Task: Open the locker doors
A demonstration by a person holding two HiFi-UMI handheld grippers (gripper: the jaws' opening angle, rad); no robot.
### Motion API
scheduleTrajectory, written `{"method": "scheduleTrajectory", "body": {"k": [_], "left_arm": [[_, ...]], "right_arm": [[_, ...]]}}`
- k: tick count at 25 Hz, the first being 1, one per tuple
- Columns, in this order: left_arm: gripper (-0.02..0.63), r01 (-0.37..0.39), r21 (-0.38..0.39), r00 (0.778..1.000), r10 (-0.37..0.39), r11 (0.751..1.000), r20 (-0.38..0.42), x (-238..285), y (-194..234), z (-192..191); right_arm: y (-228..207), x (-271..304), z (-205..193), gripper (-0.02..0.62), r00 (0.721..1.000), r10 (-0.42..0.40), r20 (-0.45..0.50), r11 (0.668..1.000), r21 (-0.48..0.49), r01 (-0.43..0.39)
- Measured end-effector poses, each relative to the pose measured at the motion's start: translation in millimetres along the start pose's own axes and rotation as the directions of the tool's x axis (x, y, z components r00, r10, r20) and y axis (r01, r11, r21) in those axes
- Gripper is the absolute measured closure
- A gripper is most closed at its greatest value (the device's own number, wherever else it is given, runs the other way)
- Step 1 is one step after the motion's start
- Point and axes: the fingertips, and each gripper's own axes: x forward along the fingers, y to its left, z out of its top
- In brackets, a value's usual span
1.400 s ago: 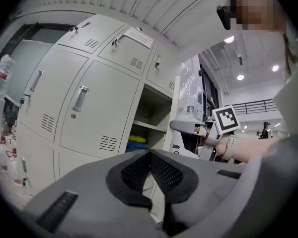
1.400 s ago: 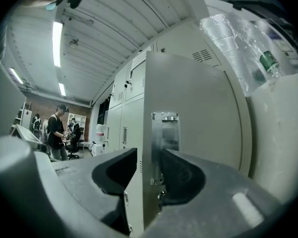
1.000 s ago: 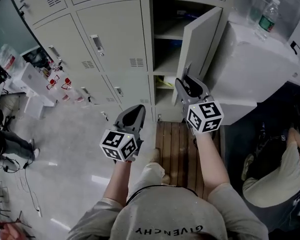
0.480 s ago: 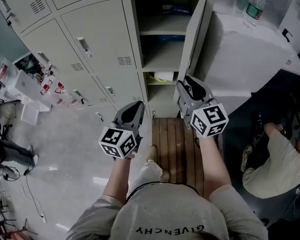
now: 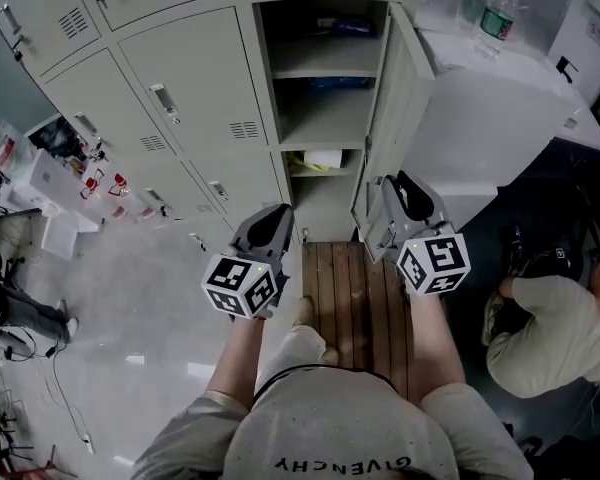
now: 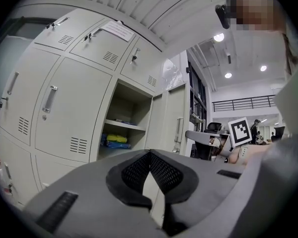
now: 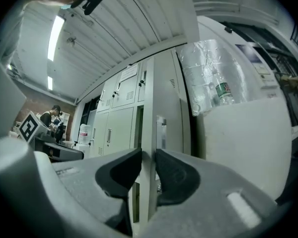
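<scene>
A bank of beige lockers [image 5: 190,78] stands ahead of me. One tall door [image 5: 405,118] is swung open to the right and shows shelves [image 5: 325,108] with blue and yellow items. My right gripper [image 5: 398,193] is at that door's lower edge. In the right gripper view the door's edge [image 7: 148,128] runs between the jaws [image 7: 148,155], which are closing with both pads against it. My left gripper [image 5: 270,223] hangs in front of the closed lower lockers, shut on nothing, its pads meeting at the tips [image 6: 149,153]. The open locker [image 6: 121,128] lies beyond it.
A wooden pallet [image 5: 355,298] lies on the floor under my arms. A big white box [image 5: 490,118] carrying a water bottle [image 5: 497,8] stands just right of the open door. A person [image 5: 555,338] crouches at the lower right. Clutter [image 5: 50,178] sits at the left.
The locker door has swung further open to the right, and my right gripper has moved right and slightly down along with it. The left gripper has stayed about where it was.
</scene>
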Motion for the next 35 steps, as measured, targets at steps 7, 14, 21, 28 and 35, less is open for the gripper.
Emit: {"method": "scheduleTrajectory", "body": {"k": [7, 14, 21, 28, 35], "left_arm": [[0.607, 0.029, 0.005, 1.000, -0.029, 1.000, -0.007, 8.2, -13.5, -1.0], [0.607, 0.025, 0.006, 1.000, -0.025, 1.000, -0.006, 8.0, -17.0, -2.6], [0.607, 0.009, 0.004, 1.000, -0.009, 1.000, -0.019, 5.6, -11.1, -6.4], [0.607, 0.002, 0.002, 1.000, -0.002, 1.000, -0.022, 3.9, -8.1, -8.1], [0.607, -0.008, 0.001, 1.000, 0.008, 1.000, -0.020, -0.5, -1.8, -7.9]], "right_arm": [[-40.7, -24.7, 1.3, 0.517, 0.995, -0.104, -0.005, 0.994, 0.013, 0.104], [-71.1, -37.6, 1.5, 0.517, 0.983, -0.184, -0.009, 0.983, 0.018, 0.184], [-97.4, -45.1, 0.9, 0.535, 0.961, -0.276, -0.016, 0.961, 0.014, 0.277], [-111.5, -47.1, -0.2, 0.550, 0.947, -0.320, -0.023, 0.947, 0.006, 0.320], [-113.3, -51.6, 9.4, 0.558, 0.929, -0.370, 0.006, 0.929, -0.007, 0.371]]}}
